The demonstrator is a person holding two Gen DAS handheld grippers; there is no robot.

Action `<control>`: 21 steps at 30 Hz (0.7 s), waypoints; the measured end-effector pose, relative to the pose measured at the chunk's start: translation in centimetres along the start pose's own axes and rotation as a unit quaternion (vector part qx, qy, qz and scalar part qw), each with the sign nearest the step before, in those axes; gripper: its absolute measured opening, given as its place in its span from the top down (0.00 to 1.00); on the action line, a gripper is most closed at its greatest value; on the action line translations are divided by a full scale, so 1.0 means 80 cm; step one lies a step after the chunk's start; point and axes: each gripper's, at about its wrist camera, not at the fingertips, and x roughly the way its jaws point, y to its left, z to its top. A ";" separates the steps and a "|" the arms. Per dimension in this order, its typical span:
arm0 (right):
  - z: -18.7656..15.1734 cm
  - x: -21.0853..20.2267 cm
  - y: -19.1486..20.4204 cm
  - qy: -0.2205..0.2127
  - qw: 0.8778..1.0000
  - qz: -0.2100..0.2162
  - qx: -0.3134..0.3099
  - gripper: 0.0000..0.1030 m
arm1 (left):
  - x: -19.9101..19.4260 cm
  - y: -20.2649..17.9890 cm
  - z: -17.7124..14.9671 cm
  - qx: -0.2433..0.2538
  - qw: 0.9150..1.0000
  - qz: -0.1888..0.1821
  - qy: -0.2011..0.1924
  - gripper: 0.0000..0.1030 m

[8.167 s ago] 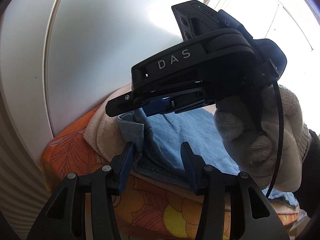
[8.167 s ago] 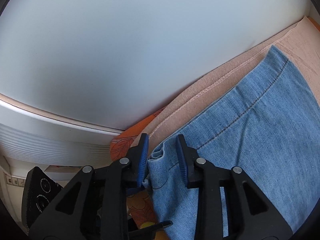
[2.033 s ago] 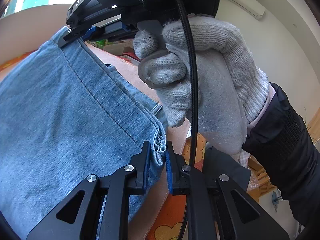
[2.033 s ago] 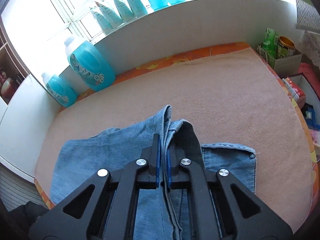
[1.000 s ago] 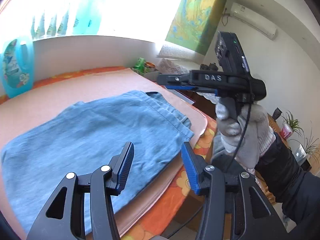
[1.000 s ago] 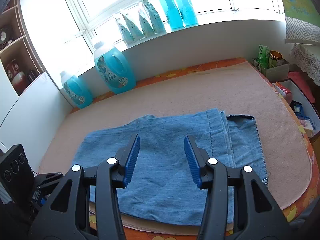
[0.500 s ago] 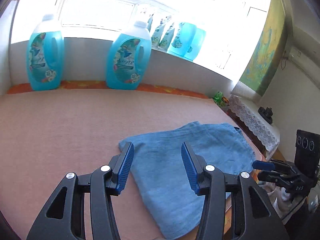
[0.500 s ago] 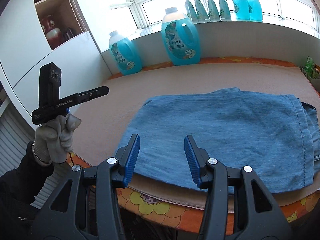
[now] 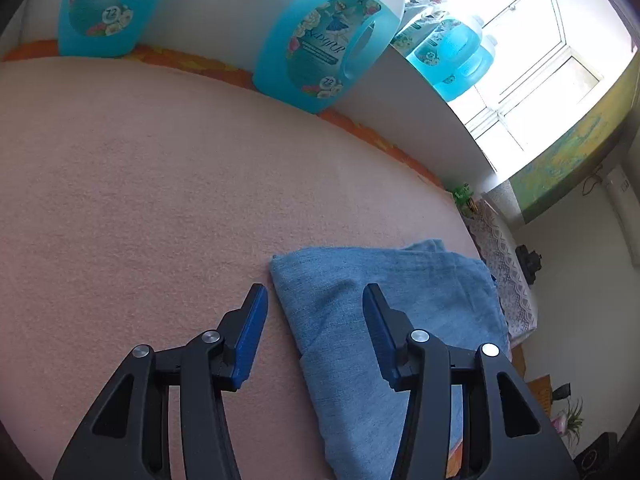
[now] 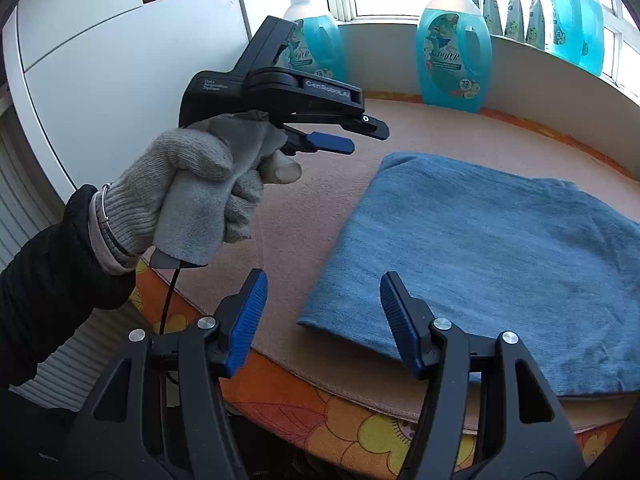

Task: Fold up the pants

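Hovering over folded pants (image 10: 492, 256) on the pink-covered surface (image 9: 160, 184), both grippers empty.

Left gripper (image 9: 314, 330) stands released above the fold's left corner, one finger over bare cover, the other over denim. Right gripper (image 10: 324, 320) has just been opening and holds nothing, its jaws spread above the near corner. Gloved left hand (image 10: 200, 196) grips its tool; blue detergent bottles (image 10: 454, 50) line the ledge.

The folded jeans (image 10: 500, 248) run off the right wrist picture at three o'clock. In the left wrist view they (image 9: 384, 320) vanish behind the right finger (image 9: 380, 336) toward five o'clock. Bottle labels (image 10: 452, 60) are too small to read.
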 end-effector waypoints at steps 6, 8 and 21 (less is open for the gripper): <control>-0.011 0.032 0.037 0.017 0.996 -0.067 -0.064 0.40 | 0.027 0.018 0.000 -0.038 0.999 -0.015 0.027 0.56; -0.016 0.038 0.045 0.022 0.992 -0.091 -0.085 0.40 | 0.032 0.022 -0.002 -0.041 0.998 -0.019 0.032 0.56; -0.026 0.039 0.046 0.037 0.987 -0.120 -0.102 0.82 | 0.036 0.018 0.009 -0.036 0.999 -0.026 0.010 0.88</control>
